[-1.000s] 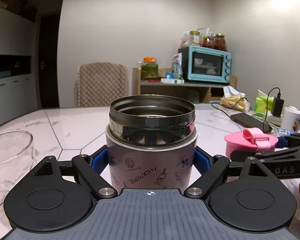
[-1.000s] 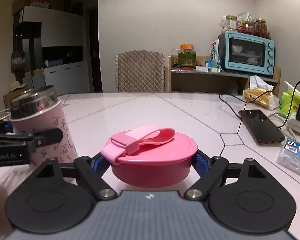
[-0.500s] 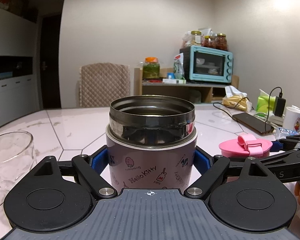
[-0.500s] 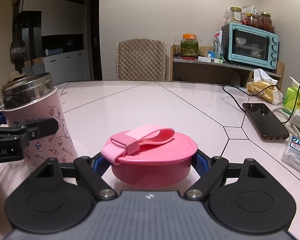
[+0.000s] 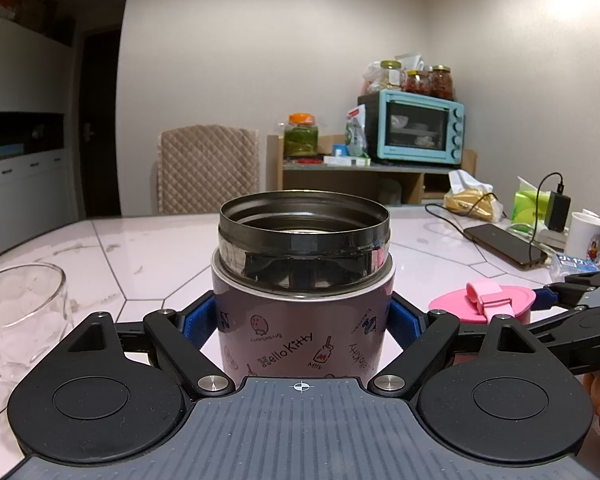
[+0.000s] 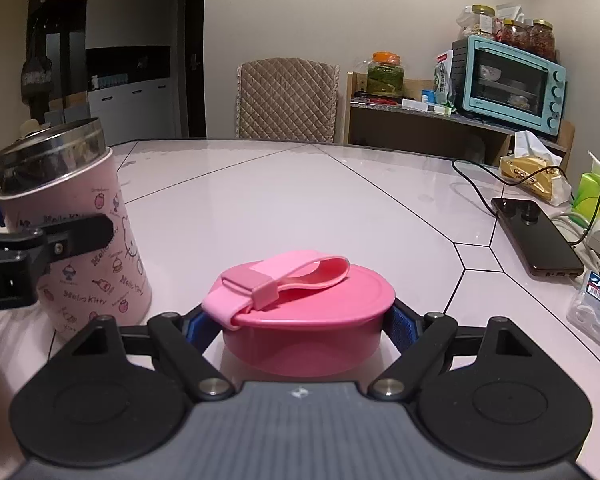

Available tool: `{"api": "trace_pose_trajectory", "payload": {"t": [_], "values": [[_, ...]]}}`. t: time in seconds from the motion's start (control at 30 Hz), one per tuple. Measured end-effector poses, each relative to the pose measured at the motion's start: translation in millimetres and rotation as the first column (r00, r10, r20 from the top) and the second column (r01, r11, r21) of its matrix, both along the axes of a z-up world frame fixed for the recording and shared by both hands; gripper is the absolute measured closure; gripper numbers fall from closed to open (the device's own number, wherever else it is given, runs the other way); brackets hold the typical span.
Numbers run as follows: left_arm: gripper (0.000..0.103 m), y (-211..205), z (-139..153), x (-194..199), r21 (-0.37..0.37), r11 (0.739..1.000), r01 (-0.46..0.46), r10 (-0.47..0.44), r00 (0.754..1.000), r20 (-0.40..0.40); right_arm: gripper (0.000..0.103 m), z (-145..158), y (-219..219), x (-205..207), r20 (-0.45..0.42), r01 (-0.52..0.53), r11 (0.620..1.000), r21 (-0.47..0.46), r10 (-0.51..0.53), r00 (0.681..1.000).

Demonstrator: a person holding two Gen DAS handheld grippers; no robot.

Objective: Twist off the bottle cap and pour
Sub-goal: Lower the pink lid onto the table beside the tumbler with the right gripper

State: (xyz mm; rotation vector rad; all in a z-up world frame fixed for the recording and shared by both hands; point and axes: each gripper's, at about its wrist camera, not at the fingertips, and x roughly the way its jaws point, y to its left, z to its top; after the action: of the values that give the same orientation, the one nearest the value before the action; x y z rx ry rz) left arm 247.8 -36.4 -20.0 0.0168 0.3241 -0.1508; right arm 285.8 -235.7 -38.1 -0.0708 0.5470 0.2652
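Note:
A pink Hello Kitty bottle [image 5: 304,332] with an open steel mouth stands upright on the white table. My left gripper [image 5: 300,320] is shut on its body. It also shows in the right wrist view [image 6: 84,248], at the left. My right gripper [image 6: 304,320] is shut on the pink cap [image 6: 304,312] with its strap on top, held low at the table surface to the right of the bottle. The cap also shows in the left wrist view [image 5: 484,300]. A clear glass [image 5: 16,316] stands left of the bottle.
A black phone [image 6: 536,236] on a cable, a green tissue pack [image 6: 592,196], a white mug [image 5: 590,236] and a plastic box [image 6: 596,312] lie at the table's right side. A quilted chair [image 6: 286,100] and a shelf with a teal oven [image 6: 508,84] stand behind.
My right gripper has lowered the pink cap toward the table, to the right of the bottle. The left gripper and the bottle have stayed still.

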Motion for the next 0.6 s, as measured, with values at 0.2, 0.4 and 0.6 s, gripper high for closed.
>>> {"api": "trace_pose_trajectory", "payload": {"t": [0.2,0.4,0.6], "values": [[0.013,-1.4,0.2,1.7,0.001,1.0,0.002,-0.002,1.0,-0.002,0.018,-1.5,-0.7,2.1,-0.018,-0.001,1.0,0.002,0.001,1.0],[0.013,-2.1,-0.3,0.5,0.002,1.0,0.003,-0.003,1.0,-0.003,0.018,-2.1,-0.5,2.6,-0.032,-0.002,1.0,-0.004,0.002,1.0],[0.013,7.3,0.2,-1.8,0.0,1.0,0.004,-0.004,1.0,-0.006,0.018,-3.2,-1.2,2.7,-0.039,-0.005,1.0,-0.009,0.004,0.999]]}}
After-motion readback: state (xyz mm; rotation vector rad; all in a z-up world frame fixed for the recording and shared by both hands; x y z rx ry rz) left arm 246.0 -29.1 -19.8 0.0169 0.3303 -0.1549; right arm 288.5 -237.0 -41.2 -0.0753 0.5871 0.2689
